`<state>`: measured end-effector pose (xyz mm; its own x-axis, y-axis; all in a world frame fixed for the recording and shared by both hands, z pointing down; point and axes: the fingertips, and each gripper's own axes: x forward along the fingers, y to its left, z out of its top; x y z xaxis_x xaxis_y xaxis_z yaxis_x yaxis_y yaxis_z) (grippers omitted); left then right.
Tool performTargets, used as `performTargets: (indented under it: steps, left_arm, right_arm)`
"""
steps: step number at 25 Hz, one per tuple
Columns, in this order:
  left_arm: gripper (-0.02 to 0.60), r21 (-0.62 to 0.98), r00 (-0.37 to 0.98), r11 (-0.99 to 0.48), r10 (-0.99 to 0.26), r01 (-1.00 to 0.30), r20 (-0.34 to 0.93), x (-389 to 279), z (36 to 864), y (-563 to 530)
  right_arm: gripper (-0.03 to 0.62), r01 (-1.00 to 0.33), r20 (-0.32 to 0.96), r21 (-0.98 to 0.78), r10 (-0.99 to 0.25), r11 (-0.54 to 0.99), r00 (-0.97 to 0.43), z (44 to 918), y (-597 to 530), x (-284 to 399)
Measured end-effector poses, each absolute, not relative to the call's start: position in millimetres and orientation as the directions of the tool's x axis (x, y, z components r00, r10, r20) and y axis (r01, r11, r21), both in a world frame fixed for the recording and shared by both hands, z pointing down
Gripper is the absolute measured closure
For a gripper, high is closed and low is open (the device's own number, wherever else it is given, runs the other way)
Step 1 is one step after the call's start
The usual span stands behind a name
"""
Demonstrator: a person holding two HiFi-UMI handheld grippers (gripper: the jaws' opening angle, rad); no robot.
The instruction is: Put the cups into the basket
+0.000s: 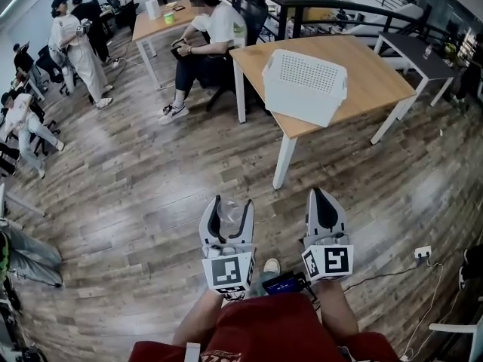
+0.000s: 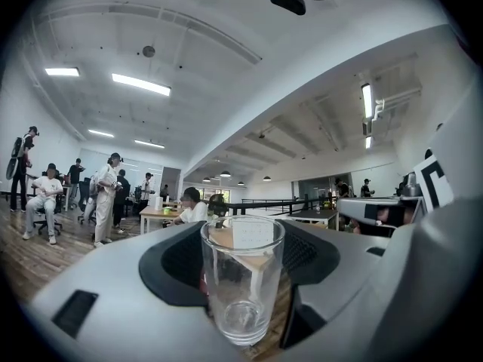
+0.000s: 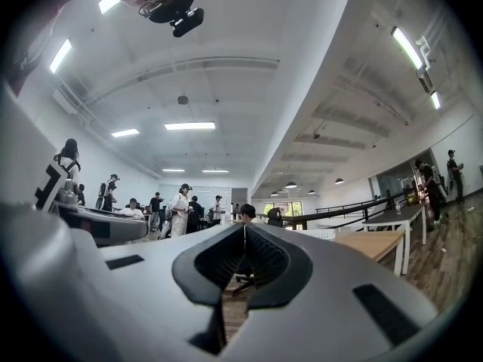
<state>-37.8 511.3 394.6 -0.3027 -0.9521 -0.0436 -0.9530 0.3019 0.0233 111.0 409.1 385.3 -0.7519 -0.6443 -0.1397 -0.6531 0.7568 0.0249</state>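
A clear glass cup (image 2: 241, 277) stands upright between the jaws of my left gripper (image 1: 230, 211), which is shut on it; the cup (image 1: 232, 217) shows faintly in the head view. My right gripper (image 1: 324, 202) is shut with its jaws meeting and nothing between them (image 3: 243, 236). Both grippers are held low over the wooden floor, close to my body. The white perforated basket (image 1: 305, 85) sits on the near corner of a wooden table (image 1: 362, 74), well ahead of both grippers. It appears small behind the cup (image 2: 253, 234) in the left gripper view.
A seated person (image 1: 207, 36) is at the table's far left side. More people (image 1: 75, 47) stand and sit at the left. Another table (image 1: 162, 17) lies further back, a dark table (image 1: 415, 51) at the right. A cable and socket (image 1: 423, 253) lie on the floor at the right.
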Motion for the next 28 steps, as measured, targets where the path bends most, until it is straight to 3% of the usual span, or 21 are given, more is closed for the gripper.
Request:
performTargets:
  steps: [28]
  left_arm:
    - [0.295,0.001,-0.239,0.239,-0.97,-0.971,-0.044,-27,387,323]
  right_arm:
    - [0.583,-0.693,-0.171,-0.038,-0.688,0.72,-0.705,387,236,128]
